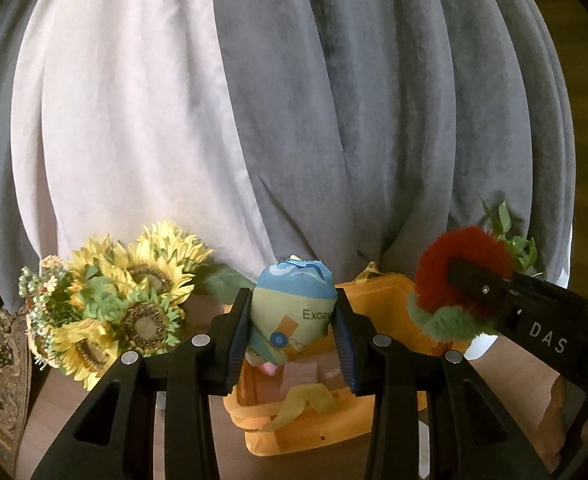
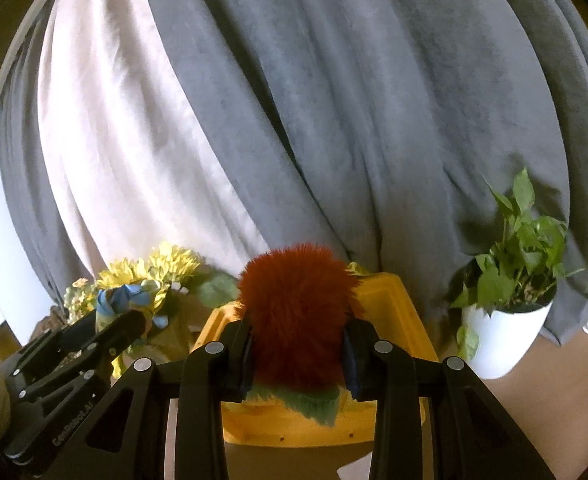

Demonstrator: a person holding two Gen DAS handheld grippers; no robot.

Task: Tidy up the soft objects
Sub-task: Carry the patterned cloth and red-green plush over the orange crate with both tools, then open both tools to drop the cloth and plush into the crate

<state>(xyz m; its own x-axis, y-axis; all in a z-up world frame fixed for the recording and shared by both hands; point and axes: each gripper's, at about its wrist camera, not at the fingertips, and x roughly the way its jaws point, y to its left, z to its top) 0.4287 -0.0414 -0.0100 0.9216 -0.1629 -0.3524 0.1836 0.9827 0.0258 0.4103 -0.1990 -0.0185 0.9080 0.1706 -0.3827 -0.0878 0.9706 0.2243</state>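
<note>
Left wrist view: nearest the lens, my left gripper (image 1: 292, 330) is clamping a small stuffed fabric toy (image 1: 294, 304), blue and pale green with printed lettering, held just above the orange bin (image 1: 373, 412). The fabric is bulging out above the pads, so I am judging it light, squashy and unlikely to slip; a hold across the fat middle, as now, looks the best place. Pale soft pieces and a yellow ribbon are lying inside the bin. The right gripper (image 1: 465, 280) is coming in from the right, pinching a furry red and green plush (image 1: 459, 276). A sunflower bunch (image 1: 126, 300) is standing left of the bin, near it, and grey and pale curtains (image 1: 333, 120) are hanging behind.

Right wrist view: closest in, the right gripper (image 2: 297, 348) is squeezing the red plush (image 2: 297, 312) across its middle, green fuzz hanging below, directly over the orange bin (image 2: 393, 304). The long pile is hiding the contact, so I am guessing the core is smaller than it appears; it looks weightless. The left gripper (image 2: 126, 320) is at far left with the fabric toy (image 2: 126, 300). A potted plant (image 2: 505, 320) in a white pot is standing right of the bin on the worktop (image 2: 553, 400), near enough to get brushed. With both grippers crowding over one bin, I am treating a clash between them as the main obstruction.
</note>
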